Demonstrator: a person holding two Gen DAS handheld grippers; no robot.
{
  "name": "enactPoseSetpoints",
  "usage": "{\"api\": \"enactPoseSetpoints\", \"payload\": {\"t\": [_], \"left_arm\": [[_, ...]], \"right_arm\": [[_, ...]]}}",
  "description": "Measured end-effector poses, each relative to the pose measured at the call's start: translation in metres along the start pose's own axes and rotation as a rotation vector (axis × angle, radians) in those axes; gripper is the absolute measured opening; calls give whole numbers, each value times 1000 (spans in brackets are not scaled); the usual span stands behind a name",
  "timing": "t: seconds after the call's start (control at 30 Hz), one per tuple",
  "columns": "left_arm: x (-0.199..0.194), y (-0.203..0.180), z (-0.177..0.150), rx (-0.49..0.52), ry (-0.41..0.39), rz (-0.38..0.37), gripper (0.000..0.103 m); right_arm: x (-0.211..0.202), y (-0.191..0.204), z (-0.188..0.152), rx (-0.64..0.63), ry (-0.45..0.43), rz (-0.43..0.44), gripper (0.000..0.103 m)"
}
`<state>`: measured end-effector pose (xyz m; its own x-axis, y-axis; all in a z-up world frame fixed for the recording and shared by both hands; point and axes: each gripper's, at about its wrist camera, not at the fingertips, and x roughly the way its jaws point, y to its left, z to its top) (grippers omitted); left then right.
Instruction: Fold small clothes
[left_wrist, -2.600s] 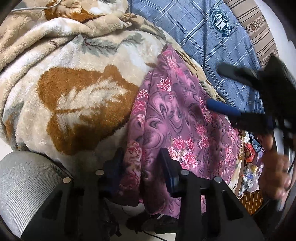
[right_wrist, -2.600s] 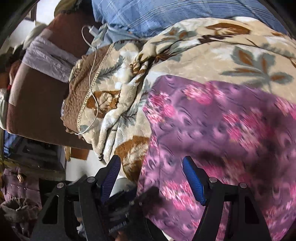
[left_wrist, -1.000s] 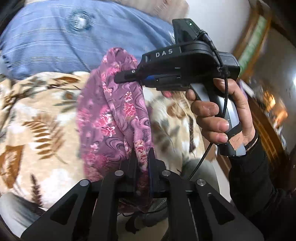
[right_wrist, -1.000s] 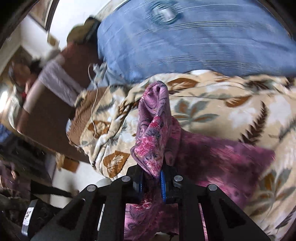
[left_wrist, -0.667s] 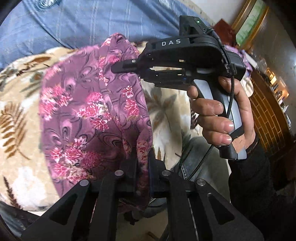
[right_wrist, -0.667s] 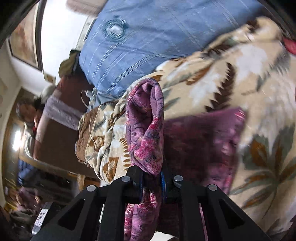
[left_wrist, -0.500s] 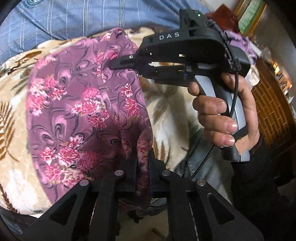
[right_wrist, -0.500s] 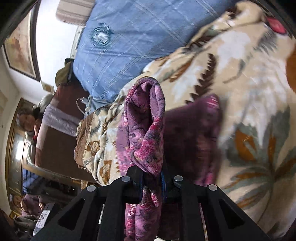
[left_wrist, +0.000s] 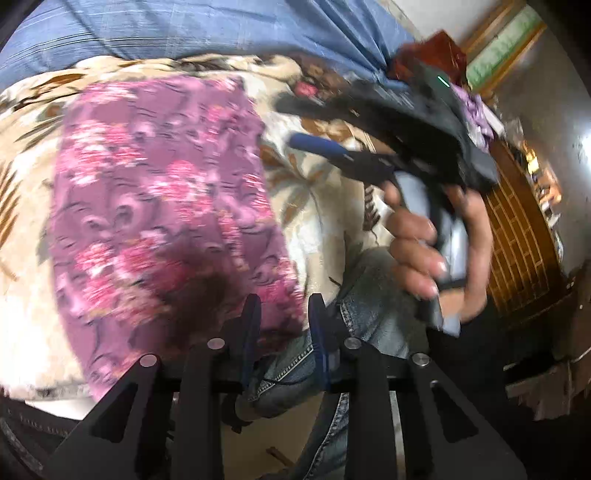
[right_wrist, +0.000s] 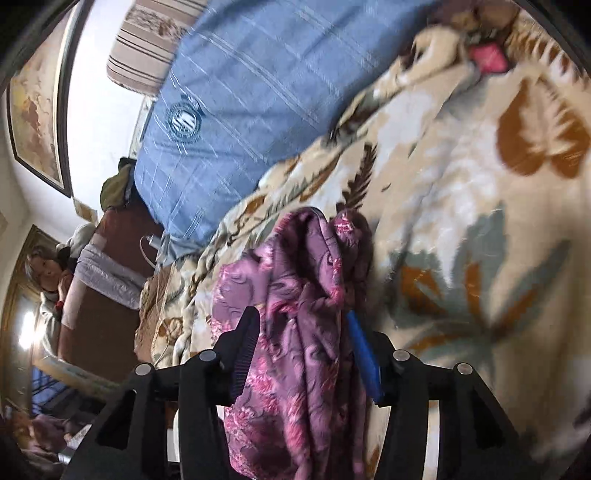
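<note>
The purple floral garment lay spread on the leaf-patterned blanket of the bed, doubled over into a broad panel whose long axis ran away from the left gripper toward the blue quilt at the far side. Its near edge hung over the blanket's front rim, directly ahead of and slightly left of the left fingers. Those 2 fingers stood apart with a clear gap, and the cloth's corner sat just at or behind the left one; whether it touched was hard to tell through the blur. Nothing was clamped there.

In the left wrist view the right gripper hovered above the blanket to the right of the garment, its 2 fingers parted and apart from the cloth's right edge. In the right wrist view the same garment bunched up between the spread fingers of the right gripper, filling the gap loosely, not pinched.

Judging by this, the fold in hand looked laid down and both grips released. The left gripper was the nearer one to the hanging near edge, so a next fold along the short axis would probably start there, carrying that edge away toward the quilt.
</note>
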<state>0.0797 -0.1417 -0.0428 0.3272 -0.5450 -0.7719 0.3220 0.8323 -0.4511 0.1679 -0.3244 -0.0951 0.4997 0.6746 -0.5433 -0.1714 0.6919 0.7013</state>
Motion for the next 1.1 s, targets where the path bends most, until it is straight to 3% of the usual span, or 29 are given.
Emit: {"api": "enactPoseSetpoints", "payload": {"t": [0.17, 0.4, 0.43, 0.47, 0.53, 0.6, 0.7, 0.77, 0.83, 0.9, 0.97, 1.1], "left_arm": [[-7, 37, -5, -104, -32, 76, 28], [9, 59, -18, -181, -4, 45, 28], [12, 59, -18, -184, 5, 44, 28], [13, 59, -19, -182, 10, 42, 28], [11, 57, -22, -172, 5, 44, 28], [8, 56, -25, -170, 2, 42, 28], [9, 61, -22, -187, 6, 34, 28], [7, 62, -23, -200, 4, 26, 28], [2, 64, -23, -205, -3, 19, 28], [-6, 65, -23, -202, -16, 18, 28], [-11, 65, -22, -202, -26, 16, 28], [-11, 67, -19, -204, -34, 24, 28]], "right_arm": [[9, 40, -19, -129, 24, -93, 52], [74, 67, -15, -239, 121, -302, 51], [83, 66, -15, -253, 135, -353, 45], [86, 65, -16, -256, 145, -390, 28], [78, 59, -17, -243, 136, -441, 7], [63, 50, -16, -195, 118, -410, 6], [43, 31, -17, -155, 84, -454, 5], [41, 17, -20, -126, 95, -407, 5], [37, 15, -25, -131, 93, -425, 8], [24, 22, -32, -138, 56, -436, 21], [7, 28, -41, -115, 26, -393, 48], [-12, 44, -63, -83, 38, -249, 56]]}}
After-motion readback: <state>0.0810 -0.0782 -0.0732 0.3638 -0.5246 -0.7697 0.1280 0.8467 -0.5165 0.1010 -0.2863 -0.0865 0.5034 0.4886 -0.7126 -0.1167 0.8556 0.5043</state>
